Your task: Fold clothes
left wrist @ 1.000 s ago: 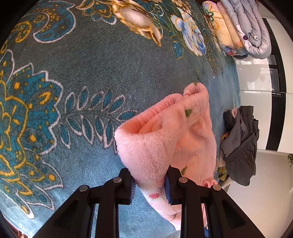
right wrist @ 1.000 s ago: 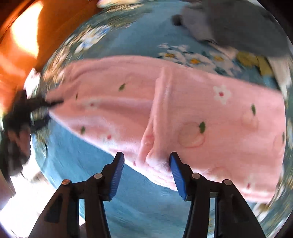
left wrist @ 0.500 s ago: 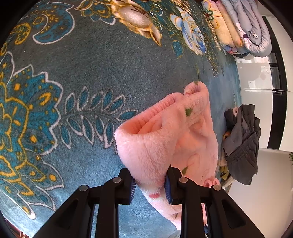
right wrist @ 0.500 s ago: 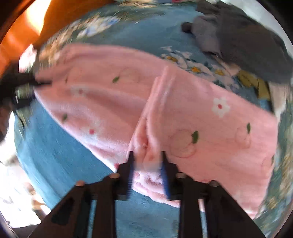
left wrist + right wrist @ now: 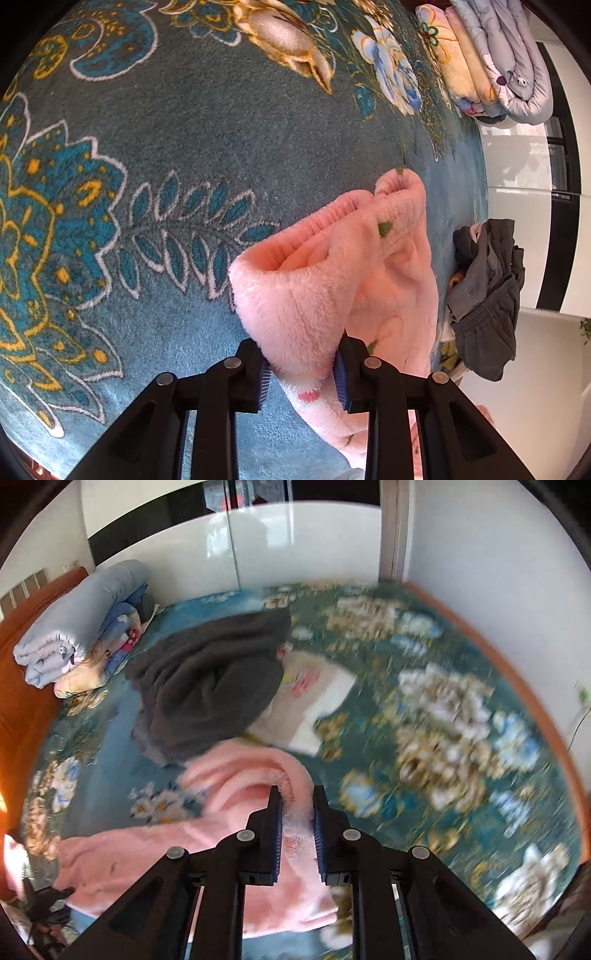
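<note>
Your left gripper (image 5: 301, 369) is pinching a thick fold of the pink fleece garment (image 5: 369, 280); both blue-padded fingers (image 5: 341, 374) press into the plush, and the ribbed cuff end of the fabric bulges up just ahead of the fingertips. From there the garment trails away to the right of your fingers and down past the right finger. Beneath and to the left of the fingers lies the teal floral blanket (image 5: 147, 166), its leaf pattern just beyond the left fingertip. Far ahead and to the right sits a stack of folded quilts (image 5: 495, 62), and to the right of the pink fabric, apart from it, a heap of dark grey clothes (image 5: 487, 295).

Your right gripper (image 5: 297, 812) is clamped on a raised ridge of the same pink fleece garment (image 5: 236, 775), the fingers (image 5: 275, 823) drawn close with only a thin strip of fabric between the pads. The rest of the garment spreads out to the left of and below your fingers, reaching the lower left edge of the view, where the other gripper shows dimly. Just ahead and left of the fingertips lies the dark grey clothes heap (image 5: 214, 679), its near edge close to the pink fabric, over a pale printed garment (image 5: 314, 698). Right of the fingers the blanket (image 5: 443, 716) is blurred
</note>
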The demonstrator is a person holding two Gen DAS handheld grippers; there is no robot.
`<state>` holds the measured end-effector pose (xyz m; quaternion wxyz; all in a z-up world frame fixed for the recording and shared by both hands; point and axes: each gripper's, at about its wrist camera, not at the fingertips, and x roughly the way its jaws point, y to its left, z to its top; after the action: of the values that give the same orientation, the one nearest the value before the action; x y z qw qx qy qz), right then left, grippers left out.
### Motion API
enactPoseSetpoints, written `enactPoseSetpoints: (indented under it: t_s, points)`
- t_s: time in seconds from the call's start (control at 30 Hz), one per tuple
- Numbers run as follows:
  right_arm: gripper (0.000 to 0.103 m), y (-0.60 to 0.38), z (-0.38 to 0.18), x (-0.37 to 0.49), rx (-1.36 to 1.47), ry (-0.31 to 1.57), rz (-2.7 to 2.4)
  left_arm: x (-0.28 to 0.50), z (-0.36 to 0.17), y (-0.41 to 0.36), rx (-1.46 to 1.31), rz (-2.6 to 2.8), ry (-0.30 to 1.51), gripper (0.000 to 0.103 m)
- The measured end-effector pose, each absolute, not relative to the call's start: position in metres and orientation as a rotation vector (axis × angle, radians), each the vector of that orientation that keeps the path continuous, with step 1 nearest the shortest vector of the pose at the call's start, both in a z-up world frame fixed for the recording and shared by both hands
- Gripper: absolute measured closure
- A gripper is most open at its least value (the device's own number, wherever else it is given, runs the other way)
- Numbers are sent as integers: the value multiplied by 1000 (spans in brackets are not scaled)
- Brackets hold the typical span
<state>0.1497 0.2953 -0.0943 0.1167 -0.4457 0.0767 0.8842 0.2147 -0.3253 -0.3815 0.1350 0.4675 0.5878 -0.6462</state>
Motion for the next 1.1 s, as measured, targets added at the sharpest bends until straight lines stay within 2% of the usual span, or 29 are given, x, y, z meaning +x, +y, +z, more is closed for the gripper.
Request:
enactPoseSetpoints:
  t_s: [0.1,0.3,0.4,0.5,0.57,0.7,0.97,1.0,1.03,1.1]
  points:
    - [88,243,-119,138,-1384,79,2652,216,-382,-325,1348,-1863,1711,70]
    - [88,80,-228,143,-1764,-233,2792,214,-380,-327,1372,-1874,1685,67]
    - [88,27,-268,157,-1953,-335,2781,216,-380,-328,1368,-1865,1685,63]
    - [88,17,-282,167,-1986,-362,2753,219,-381,-331,1361,-1868,1684,58]
    - [88,26,-277,168,-1974,-298,2743,220,-382,-333,1356,-1868,1688,56]
    - [88,66,-237,157,-1780,-22,2815,220,-385,-335,1335,-1866,1709,53]
    - [88,166,-231,145,-1528,995,2579,214,-387,-338,1327,-1859,1726,51]
    - [88,172,-234,146,-1514,1073,2544,212,-388,-339,1327,-1860,1726,51]
    - [88,168,-242,149,-1559,1074,2525,212,-389,-339,1324,-1860,1726,51]
    - [88,145,-257,150,-1696,948,2517,213,-389,-338,1316,-1859,1726,51]
